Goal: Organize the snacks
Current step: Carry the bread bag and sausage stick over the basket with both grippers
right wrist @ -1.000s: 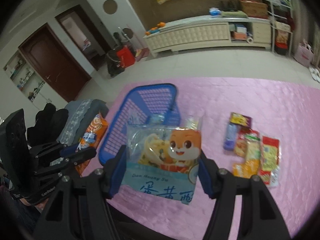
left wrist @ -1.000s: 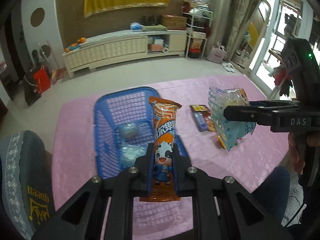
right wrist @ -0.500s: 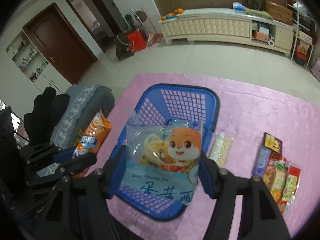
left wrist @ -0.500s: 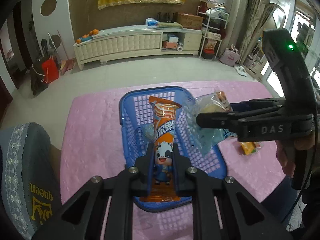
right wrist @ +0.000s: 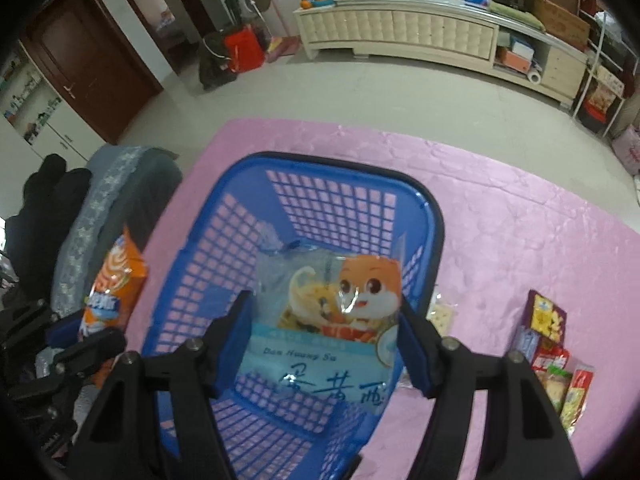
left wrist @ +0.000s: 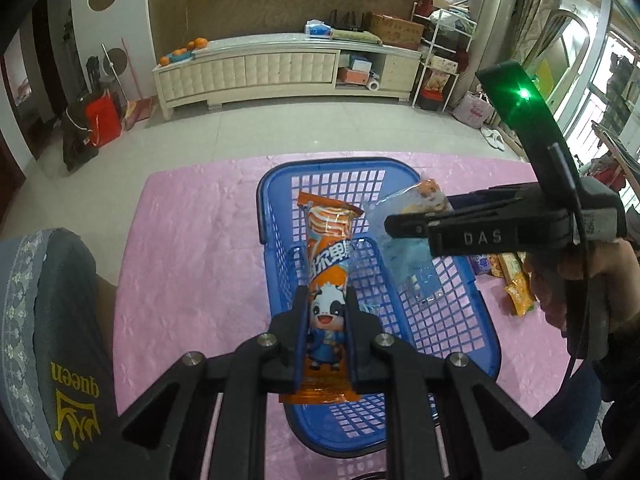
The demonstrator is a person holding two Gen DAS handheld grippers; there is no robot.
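A blue plastic basket (left wrist: pixel 276 184) (right wrist: pixel 434 216) sits on the pink tablecloth. My left gripper (left wrist: pixel 327 312) is shut on an orange snack packet with a cartoon cow (left wrist: pixel 328 256), held over the basket; the packet also shows in the right wrist view (right wrist: pixel 112 292). My right gripper (right wrist: pixel 324 336) is shut on a clear blue snack bag with an orange cartoon animal (right wrist: pixel 332 312), held over the basket's inside; the bag also shows in the left wrist view (left wrist: pixel 416 248), under my right gripper (left wrist: pixel 404 226).
Several small snack packets (right wrist: pixel 556 360) lie on the pink cloth (right wrist: pixel 520 240) right of the basket, with a pale cracker pack (right wrist: pixel 440 314) beside its wall. A grey cushioned chair (left wrist: pixel 44 320) stands left. A cream cabinet (left wrist: pixel 280 68) is across the floor.
Both grippers have moved over the basket with their snacks. The right gripper carried its bag leftward from above the loose packets to above the basket's inside.
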